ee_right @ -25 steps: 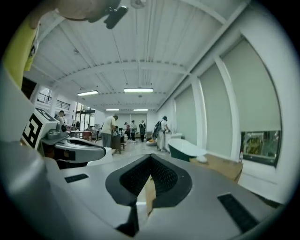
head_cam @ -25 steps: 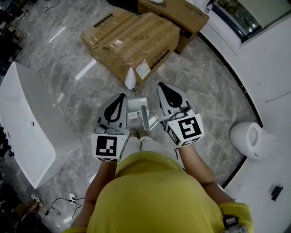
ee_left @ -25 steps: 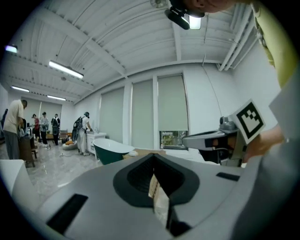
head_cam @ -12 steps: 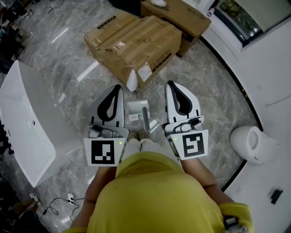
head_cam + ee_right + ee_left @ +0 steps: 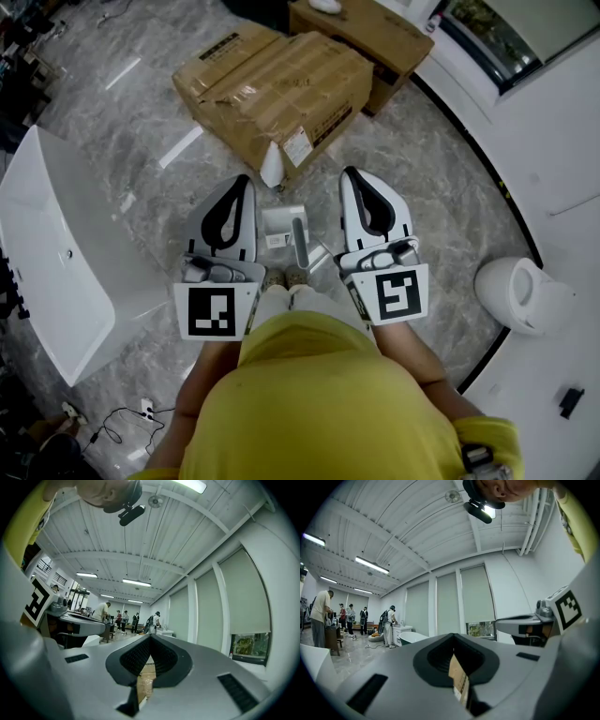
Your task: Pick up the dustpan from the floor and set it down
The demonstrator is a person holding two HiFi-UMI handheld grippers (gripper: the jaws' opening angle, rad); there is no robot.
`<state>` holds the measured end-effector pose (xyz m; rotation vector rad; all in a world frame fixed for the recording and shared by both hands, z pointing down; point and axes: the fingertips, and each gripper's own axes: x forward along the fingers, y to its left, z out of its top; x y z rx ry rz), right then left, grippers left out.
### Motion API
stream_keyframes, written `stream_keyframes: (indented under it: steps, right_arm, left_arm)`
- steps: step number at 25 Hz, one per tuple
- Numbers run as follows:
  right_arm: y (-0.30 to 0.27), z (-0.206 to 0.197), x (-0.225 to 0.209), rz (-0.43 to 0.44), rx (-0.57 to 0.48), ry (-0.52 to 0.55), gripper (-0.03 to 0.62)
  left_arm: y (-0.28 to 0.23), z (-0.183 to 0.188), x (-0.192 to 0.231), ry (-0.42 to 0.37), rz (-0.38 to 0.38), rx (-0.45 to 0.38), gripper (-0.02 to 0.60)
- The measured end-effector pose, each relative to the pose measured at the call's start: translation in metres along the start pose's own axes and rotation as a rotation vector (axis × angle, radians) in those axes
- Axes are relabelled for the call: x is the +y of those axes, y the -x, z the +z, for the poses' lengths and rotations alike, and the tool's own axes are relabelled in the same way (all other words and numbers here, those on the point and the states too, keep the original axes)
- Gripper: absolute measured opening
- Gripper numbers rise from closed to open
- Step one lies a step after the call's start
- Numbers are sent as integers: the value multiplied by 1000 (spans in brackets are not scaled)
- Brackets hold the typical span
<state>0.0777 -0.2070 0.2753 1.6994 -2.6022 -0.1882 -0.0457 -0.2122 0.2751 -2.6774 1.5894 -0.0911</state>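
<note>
Dustpan (image 5: 284,230) sits on the grey marble floor (image 5: 441,197) at the centre of the head view, pale grey, its handle (image 5: 300,242) sticking up toward the camera, just above the person's shoes (image 5: 281,277) in the frame. Not held; it shows in the gap between the two grippers, neither on it. Left gripper (image 5: 243,187) is left of the dustpan in the frame, jaws pressed together with nothing pinched (its own view shows the tips meeting, only a sliver of cardboard seen through the slot behind them) (image 5: 452,637). Right gripper (image 5: 353,178) is right of the dustpan, jaws likewise closed on nothing (image 5: 150,638). Both point level, toward the top of the head view, marker cubes (image 5: 215,312) at their near ends close to the person's yellow shirt (image 5: 319,403). Above the dustpan in the frame is a big cardboard box (image 5: 277,89), tape across its top, and a second darker box (image 5: 361,33) beyond it at the upper edge. A white bathtub (image 5: 52,253) fills the left side, a white toilet (image 5: 520,291) is at the right, and cables (image 5: 122,417) lie at the lower left. In the gripper views people (image 5: 321,618) stand far off across the room under a white ribbed ceiling (image 5: 140,550).
</note>
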Motion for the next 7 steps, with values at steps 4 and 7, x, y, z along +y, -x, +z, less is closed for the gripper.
stream_keyframes:
  steps: [4,7]
  right_arm:
    - [0,1,-1,-3,-4,1,9]
    - [0,0,-1,-3,-2,4,9]
  left_arm:
    - [-1,1,0,2,-2,-2,2]
    - [-2,2,1,-7,-3,-14,2]
